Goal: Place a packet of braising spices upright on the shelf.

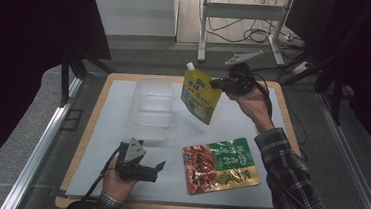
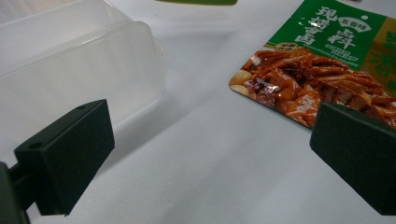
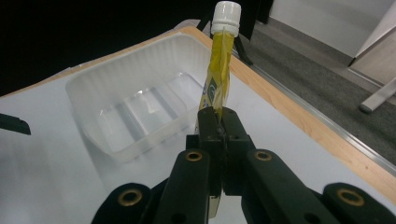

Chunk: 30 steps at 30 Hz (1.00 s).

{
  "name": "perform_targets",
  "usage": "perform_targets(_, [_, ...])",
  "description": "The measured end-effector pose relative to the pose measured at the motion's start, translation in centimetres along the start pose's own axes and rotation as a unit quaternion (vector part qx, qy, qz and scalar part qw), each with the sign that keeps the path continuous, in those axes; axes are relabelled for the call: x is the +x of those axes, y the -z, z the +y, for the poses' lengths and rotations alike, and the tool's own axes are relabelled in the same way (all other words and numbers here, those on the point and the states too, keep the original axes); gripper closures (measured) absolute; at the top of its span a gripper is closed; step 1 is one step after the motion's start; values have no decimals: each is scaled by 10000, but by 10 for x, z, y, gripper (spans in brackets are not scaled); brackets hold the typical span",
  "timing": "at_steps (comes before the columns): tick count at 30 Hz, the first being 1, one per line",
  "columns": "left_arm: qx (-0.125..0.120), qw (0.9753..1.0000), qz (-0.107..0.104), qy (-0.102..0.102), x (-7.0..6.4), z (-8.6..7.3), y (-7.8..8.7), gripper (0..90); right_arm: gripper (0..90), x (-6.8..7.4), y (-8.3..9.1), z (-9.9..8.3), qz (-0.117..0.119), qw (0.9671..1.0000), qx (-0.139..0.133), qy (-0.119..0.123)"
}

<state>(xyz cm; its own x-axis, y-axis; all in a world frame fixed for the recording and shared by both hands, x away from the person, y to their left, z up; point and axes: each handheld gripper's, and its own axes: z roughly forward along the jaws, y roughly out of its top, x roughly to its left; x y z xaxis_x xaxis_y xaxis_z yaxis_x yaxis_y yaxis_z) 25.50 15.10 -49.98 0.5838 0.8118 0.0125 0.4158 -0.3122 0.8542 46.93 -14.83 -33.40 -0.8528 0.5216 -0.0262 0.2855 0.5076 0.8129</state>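
Landmark: the clear, empty rectangular plastic tub [image 1: 152, 107] on the white table mat [image 1: 252, 125].
Right gripper: the right gripper [image 1: 217, 83] is clamped on the edge of a yellow spouted sauce pouch with a white screw cap [image 1: 200, 93], held in the air just to the right of the tub, cap up.
Left gripper: the left gripper [image 1: 161, 167] has its jaws spread wide with nothing between them, low over the mat on the person's side of the tub.
Other pouch: a flat green and red foil food packet [image 1: 220, 164] lies on the mat, nearer the person than the tub and to its right.
Progress: likely packing the tub; nothing is in it yet, one pouch is lifted, the packet is untouched.
High view: gives the whole layout, with pouch and tub apart.
Right gripper view: shows the pouch [image 3: 216, 74] edge-on, pinched between the shut jaws, with the tub [image 3: 135, 100] beyond.
Left gripper view: shows the packet [image 2: 322, 70] and the tub wall [image 2: 79, 70] close up, either side of the open jaws.
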Motion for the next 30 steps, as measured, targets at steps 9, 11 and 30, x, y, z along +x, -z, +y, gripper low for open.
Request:
perform_targets(9, [-72,9999,-76,33,7,-6,5,0,891,-4,-1,22,41,9999,-64,128])
perform_targets(11, [-85,9999,-76,31,8,-7,6,0,891,-5,-3,26,45,9998,-78,177])
perform_targets(30, [-163,9993,-247,208,15,-13,5,0,890,-10,-36,65,271,9988,-67,405])
